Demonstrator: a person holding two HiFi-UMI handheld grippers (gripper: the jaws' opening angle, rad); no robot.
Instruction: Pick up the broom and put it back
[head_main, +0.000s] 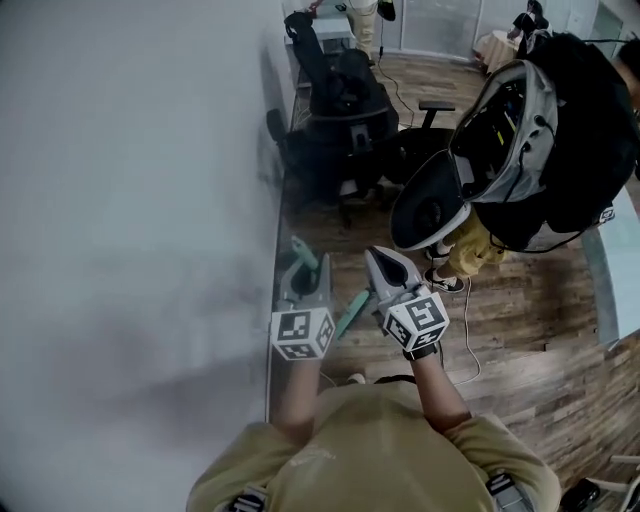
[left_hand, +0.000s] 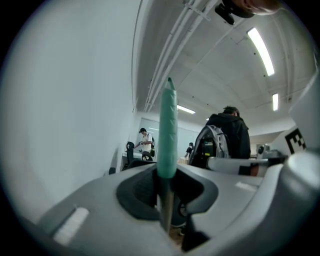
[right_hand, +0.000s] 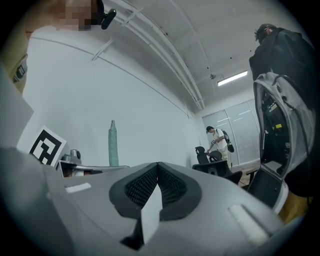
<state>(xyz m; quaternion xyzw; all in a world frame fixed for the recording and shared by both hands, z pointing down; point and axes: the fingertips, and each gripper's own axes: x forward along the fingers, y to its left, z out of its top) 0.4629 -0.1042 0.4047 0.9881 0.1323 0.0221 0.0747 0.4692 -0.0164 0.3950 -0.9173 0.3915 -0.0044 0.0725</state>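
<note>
The left tool (left_hand: 164, 192) is clamped nearly shut on the broom (left_hand: 167, 125), gripping its metal shaft just below the green grip. So the broom is off the floor, close beside the white wall (head_main: 130, 200), and the carry-back step seems in hand. The right tool (right_hand: 157, 182), farther from the wall, is closed on nothing; next the broom likely needs resting against the wall before release.

Open-plan office. Black swivel chairs (head_main: 345, 100) bunched at 12 o'clock along a plain white wall (head_main: 130, 200). Wood-plank floor (head_main: 540, 330), glass partitions (head_main: 440, 20) at the far end — strip lights (left_hand: 261, 50) and exposed conduit (left_hand: 170, 45) overhead. Person with backpack (head_main: 560, 130) at 2 o'clock.
</note>
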